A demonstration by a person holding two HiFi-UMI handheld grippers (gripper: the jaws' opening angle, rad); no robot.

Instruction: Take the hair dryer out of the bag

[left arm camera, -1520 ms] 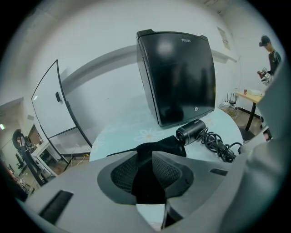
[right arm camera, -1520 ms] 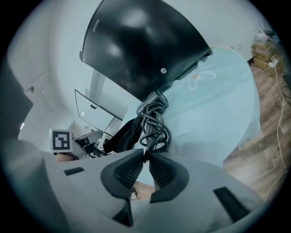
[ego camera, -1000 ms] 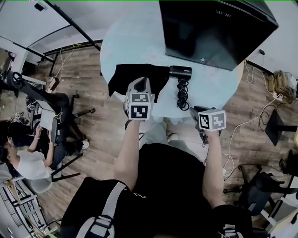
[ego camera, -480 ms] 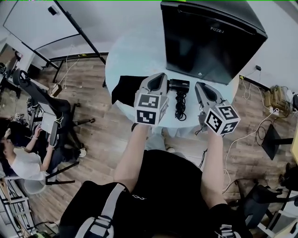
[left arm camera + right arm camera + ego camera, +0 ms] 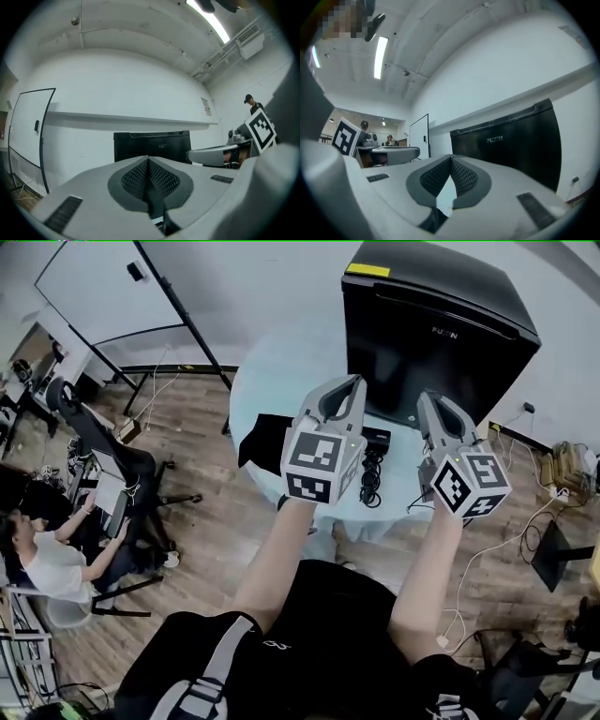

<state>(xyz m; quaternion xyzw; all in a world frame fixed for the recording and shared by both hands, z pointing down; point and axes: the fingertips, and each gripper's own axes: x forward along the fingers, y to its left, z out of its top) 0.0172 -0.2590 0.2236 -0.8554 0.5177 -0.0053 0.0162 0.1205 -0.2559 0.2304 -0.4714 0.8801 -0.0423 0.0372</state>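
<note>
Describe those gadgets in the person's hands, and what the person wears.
The left gripper and right gripper are pale grey, wedge-shaped plastic shells tapering to two jaws lined with dark, mesh-textured pads. Each carries a cube printed with black-and-white square markers. The person wears a black short-sleeved top with grey-and-white shoulder straps.

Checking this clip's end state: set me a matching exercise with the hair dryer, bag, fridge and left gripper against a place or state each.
1 hair dryer
2 bag
3 fridge
4 left gripper

A shut, empty
B limp, at the table's left edge
C on the table, outside the bag, by its coiled cord
D standing upright at the far side

Pairs: 1-C, 2-B, 3-D, 4-A
</note>
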